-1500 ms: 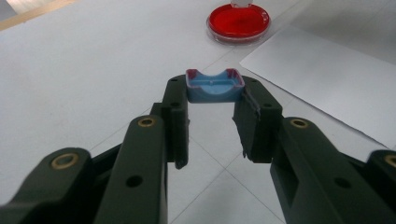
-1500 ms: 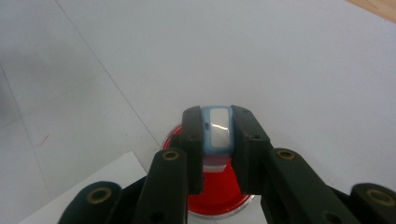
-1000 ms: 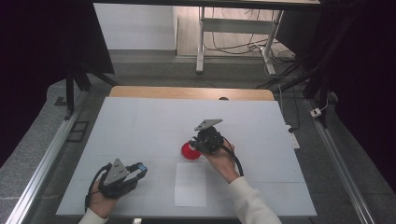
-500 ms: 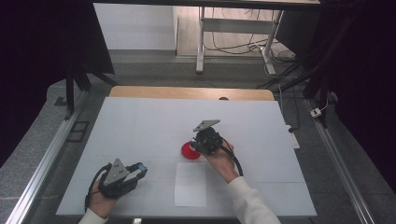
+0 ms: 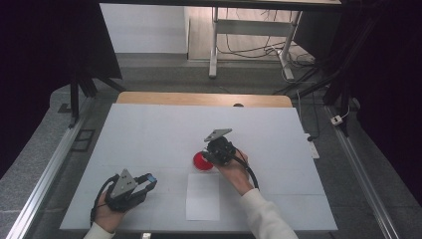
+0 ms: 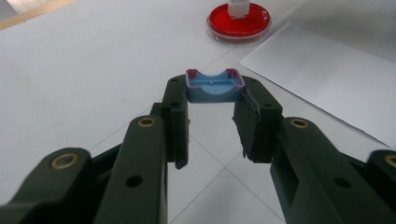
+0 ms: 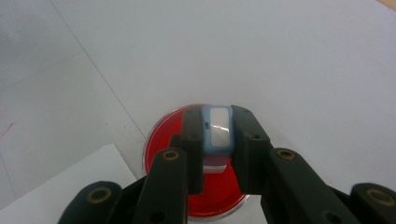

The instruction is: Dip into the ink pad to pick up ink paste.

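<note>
- Right tongs sit mid-surface, over a red round dish; clamped on a small light-blue block w/ a white face.
- In right gripper view the block is pinched between both black jaws, directly above the dish; can't tell if it touches the red surface.
- Dish is shallow, clear-rimmed, red inside; lies on the white surface just beside the far-left corner of a white paper sheet.
- Left tongs are near the front-left of the surface, well apart from the dish, held low in the person's left hand.
- Left tongs clamped on a small blue cap-like piece w/ reddish rim, gripped at the jaw tips; jaws stand fairly wide w/ the piece spanning the gap.
- Left gripper view: dish shows farther off w/ the white block standing over it; paper sheet to the right of it.
- Right hand wraps the right gripper body; white sleeve comes in from the bottom edge.
- Grey 3-cornered plate tops the right gripper.
</note>
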### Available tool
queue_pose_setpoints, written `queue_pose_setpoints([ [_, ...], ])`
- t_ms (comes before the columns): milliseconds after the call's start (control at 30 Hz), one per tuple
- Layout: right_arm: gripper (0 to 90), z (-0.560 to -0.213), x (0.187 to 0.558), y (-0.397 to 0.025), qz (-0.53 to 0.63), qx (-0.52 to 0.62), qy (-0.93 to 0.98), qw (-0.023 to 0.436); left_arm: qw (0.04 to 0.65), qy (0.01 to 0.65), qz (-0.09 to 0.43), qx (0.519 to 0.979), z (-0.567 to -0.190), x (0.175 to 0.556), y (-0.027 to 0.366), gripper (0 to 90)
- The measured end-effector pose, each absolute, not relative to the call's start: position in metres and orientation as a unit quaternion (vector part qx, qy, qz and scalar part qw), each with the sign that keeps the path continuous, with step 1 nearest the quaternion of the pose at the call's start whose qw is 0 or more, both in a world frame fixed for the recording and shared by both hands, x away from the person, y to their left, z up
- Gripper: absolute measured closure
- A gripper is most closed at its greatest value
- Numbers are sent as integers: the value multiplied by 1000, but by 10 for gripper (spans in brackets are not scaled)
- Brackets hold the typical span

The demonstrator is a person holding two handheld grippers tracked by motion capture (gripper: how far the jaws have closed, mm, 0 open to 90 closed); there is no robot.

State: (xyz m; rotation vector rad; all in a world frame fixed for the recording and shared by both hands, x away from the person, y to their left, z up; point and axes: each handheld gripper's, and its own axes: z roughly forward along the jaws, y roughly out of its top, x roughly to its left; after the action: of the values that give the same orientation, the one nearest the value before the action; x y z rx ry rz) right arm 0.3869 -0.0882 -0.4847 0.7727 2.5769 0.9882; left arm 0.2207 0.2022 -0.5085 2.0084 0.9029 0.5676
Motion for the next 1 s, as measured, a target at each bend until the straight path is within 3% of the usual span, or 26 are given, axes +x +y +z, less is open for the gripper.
queue_pose_setpoints([
  [1000,755,-488,382,-82,315,264,899,153,418,360,227,803,-508,220,201,660],
])
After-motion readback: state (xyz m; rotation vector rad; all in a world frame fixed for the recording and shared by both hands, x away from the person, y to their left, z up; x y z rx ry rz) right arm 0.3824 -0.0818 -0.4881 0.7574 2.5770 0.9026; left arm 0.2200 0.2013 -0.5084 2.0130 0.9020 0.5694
